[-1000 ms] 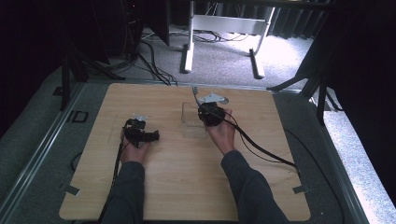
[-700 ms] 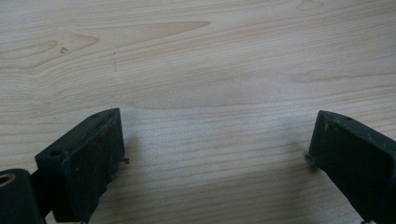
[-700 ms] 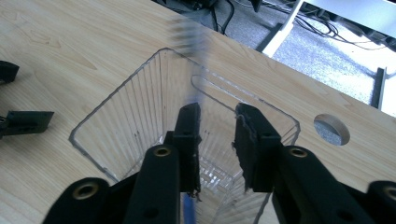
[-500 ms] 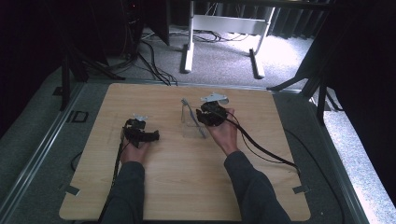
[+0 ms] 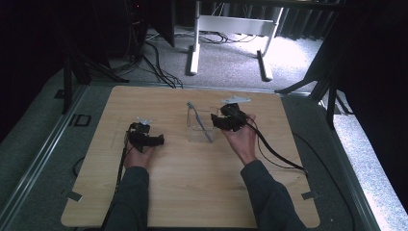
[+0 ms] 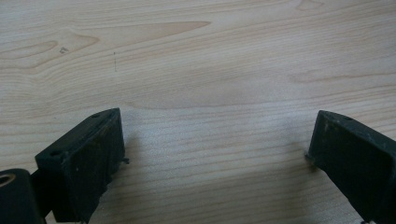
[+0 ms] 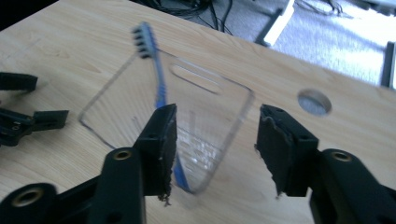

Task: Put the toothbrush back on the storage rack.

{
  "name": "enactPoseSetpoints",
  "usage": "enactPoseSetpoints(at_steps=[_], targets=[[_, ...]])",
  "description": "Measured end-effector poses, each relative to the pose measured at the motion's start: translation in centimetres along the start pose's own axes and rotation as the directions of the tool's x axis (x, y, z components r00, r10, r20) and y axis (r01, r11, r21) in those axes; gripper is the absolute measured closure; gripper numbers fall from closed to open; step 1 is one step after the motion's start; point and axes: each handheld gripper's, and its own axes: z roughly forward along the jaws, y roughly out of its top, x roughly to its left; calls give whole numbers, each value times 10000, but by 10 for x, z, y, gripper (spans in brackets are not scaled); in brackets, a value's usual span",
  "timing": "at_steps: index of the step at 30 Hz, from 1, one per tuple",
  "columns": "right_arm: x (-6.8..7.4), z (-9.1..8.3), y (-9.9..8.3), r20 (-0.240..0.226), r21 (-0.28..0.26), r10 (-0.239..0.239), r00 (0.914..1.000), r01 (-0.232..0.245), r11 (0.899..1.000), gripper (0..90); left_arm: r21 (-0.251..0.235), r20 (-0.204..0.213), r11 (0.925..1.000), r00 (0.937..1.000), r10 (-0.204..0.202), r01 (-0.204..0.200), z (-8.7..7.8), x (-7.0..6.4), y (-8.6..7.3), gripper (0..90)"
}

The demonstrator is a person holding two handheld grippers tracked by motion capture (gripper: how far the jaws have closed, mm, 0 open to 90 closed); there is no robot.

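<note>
Toothbrush (image 7: 154,65) now leans inside the clear container (image 5: 202,126) at mid-table, bristles up; a second ago the right gripper (image 5: 222,122) sat over that spot. Its jaws now stand wide and empty just beside the container wall, so the drop looks done. Left gripper (image 5: 156,140) rests wide on bare wooden table (image 5: 192,192), with room all round.

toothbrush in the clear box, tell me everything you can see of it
The toothbrush has a slim blue handle and a head with dark-looking bristle tufts. It stands slanted in the clear plastic box, head up and poking above the rim, foot down at the bottom. The box sits mid-table on the wooden table. The right hand-held gripper is open, its jaws on either side of the box's near corner, not closed on the brush.
</note>
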Motion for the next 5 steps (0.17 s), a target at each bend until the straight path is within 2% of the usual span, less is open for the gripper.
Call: enactPoseSetpoints(at_steps=[2,5], targets=[[-11,-5,-5,-52,-89,380,9993,-380,9992,434,1,0,10000,10000,4,-4,0,0,0,38],[-25,-13,-13,-84,-203,651,9978,-652,9977,402,0,-2,10000,10000,3,-3,0,0,0,38]])
